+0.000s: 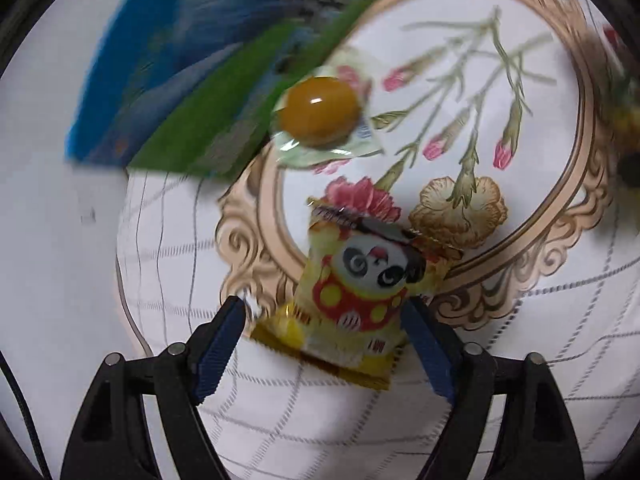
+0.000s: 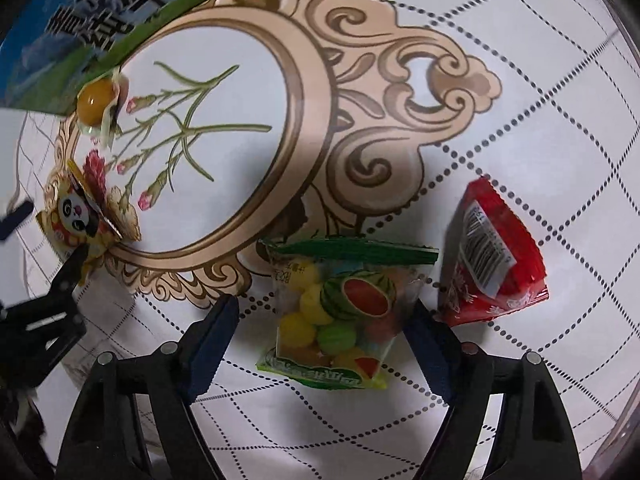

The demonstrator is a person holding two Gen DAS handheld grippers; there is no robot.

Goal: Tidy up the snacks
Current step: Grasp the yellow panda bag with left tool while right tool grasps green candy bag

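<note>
A yellow panda snack packet (image 1: pixel 360 292) lies on the patterned tablecloth between the open fingers of my left gripper (image 1: pixel 328 312); neither finger grips it. It also shows at the left of the right wrist view (image 2: pixel 82 216), with the left gripper (image 2: pixel 48 236) around it. An orange jelly cup (image 1: pixel 318 112) sits beyond it, also in the right wrist view (image 2: pixel 96 102). My right gripper (image 2: pixel 324 320) is open around a clear bag of fruit candies (image 2: pixel 340 312) with a watermelon print. A red packet (image 2: pixel 492 256) lies just right of it.
A blue and green box (image 1: pixel 180 80) lies at the far left edge of the cloth, also in the right wrist view (image 2: pixel 80 20). The tablecloth (image 2: pixel 240 120) has a tan ornate oval frame with flowers. Blurred snacks (image 1: pixel 624 120) sit at the left view's right edge.
</note>
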